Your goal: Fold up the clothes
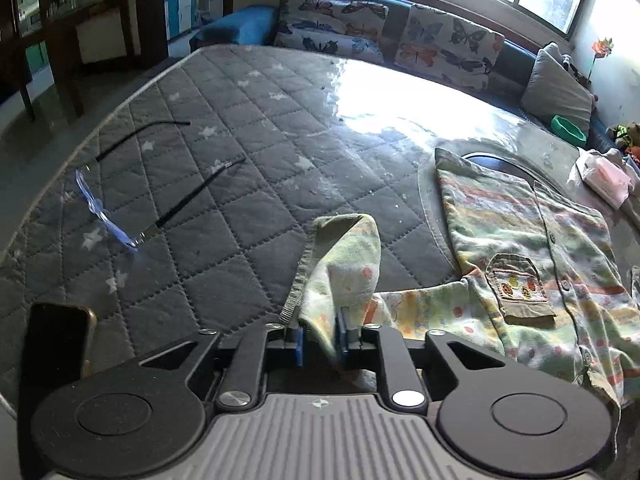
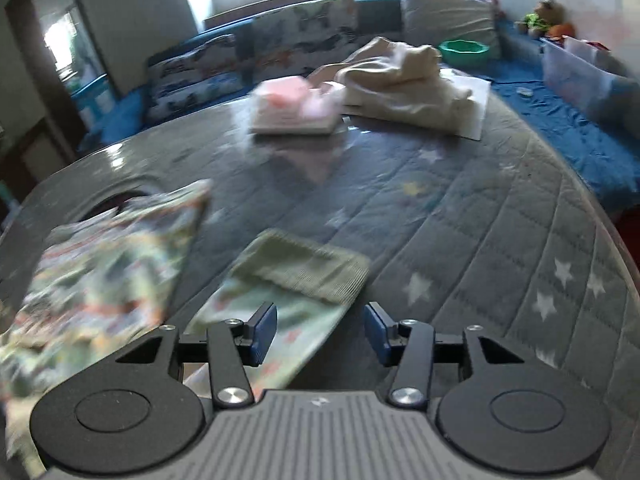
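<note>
**A:** so which step is this? Looks to me like the sleeve fold. The left gripper (image 1: pixel 320 338) is pinched tight on the left sleeve (image 1: pixel 340 264) of the baby shirt (image 1: pixel 532 248), cuff standing up off the surface, while the body of the shirt lies flat at about 3 o'clock from it, button placket and little pocket (image 1: pixel 520 288) facing up.

**B:** agreed. And the right gripper (image 2: pixel 320 334) is spread wide, holding nothing. The other sleeve (image 2: pixel 296 284) lies between its fingers, ribbed cuff pointing off to 12 o'clock. That view is motion-blurred so I can't tell if a pad touches cloth.

**A:** my guess for the next move: carry the left sleeve over toward 3 o'clock onto the chest, and have the right one close on its sleeve and mirror it.

**B:** surface is a worktop (image 1: pixel 240 168) with a grey quilted star-print cover, glare from the window at 12. Glasses (image 1: pixel 132 196) and a phone (image 1: pixel 60 336) sit out at 9 to 10 o'clock, a pink folded stack (image 2: pixel 292 108) and a cream pile (image 2: pixel 408 84) further back. Butterfly cushions (image 1: pixel 332 24) on a blue sofa behind.
</note>
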`<control>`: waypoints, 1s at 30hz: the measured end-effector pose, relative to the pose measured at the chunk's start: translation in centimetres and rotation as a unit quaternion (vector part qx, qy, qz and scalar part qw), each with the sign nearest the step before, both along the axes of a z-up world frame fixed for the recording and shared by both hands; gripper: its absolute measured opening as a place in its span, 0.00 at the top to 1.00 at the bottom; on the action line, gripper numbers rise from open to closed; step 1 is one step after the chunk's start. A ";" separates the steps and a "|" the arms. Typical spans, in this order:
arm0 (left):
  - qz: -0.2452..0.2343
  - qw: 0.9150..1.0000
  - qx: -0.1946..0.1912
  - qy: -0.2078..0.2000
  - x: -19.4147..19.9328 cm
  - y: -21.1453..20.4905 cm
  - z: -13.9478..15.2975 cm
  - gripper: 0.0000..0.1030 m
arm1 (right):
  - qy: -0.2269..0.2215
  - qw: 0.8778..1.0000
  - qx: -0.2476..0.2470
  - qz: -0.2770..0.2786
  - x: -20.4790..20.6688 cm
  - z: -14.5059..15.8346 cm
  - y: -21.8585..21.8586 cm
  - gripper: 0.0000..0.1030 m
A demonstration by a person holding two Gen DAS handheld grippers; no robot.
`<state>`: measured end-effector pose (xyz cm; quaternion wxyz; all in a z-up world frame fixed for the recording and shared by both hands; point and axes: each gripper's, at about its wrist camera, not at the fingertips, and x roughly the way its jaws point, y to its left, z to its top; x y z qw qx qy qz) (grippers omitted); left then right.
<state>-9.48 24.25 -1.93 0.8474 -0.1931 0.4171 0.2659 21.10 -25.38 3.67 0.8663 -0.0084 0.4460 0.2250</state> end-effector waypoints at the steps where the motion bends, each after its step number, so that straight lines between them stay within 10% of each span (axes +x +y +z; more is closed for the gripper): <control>1: 0.002 1.000 0.002 0.001 -0.2 0.0 0.2 0.64 | -0.001 1.000 -0.003 -0.004 0.5 -0.5 0.3 0.52; 4: 0.012 1.000 0.016 0.002 -0.9 0.1 0.8 0.58 | -0.009 1.000 -0.018 -0.009 1.5 -1.9 1.1 0.56; 8: 0.018 1.000 0.024 -0.003 -1.4 0.0 1.6 0.51 | -0.039 0.998 -0.040 0.009 0.4 -1.9 1.8 0.92; 19: -0.138 0.989 -0.020 -0.046 5.7 -7.5 1.1 0.49 | -0.145 0.975 -0.153 -0.072 -5.5 -1.0 -1.7 0.91; 30: -0.314 0.945 -0.061 -0.072 12.5 -17.9 -0.3 0.49 | -0.166 0.975 -0.118 -0.084 -7.2 0.3 -1.8 0.63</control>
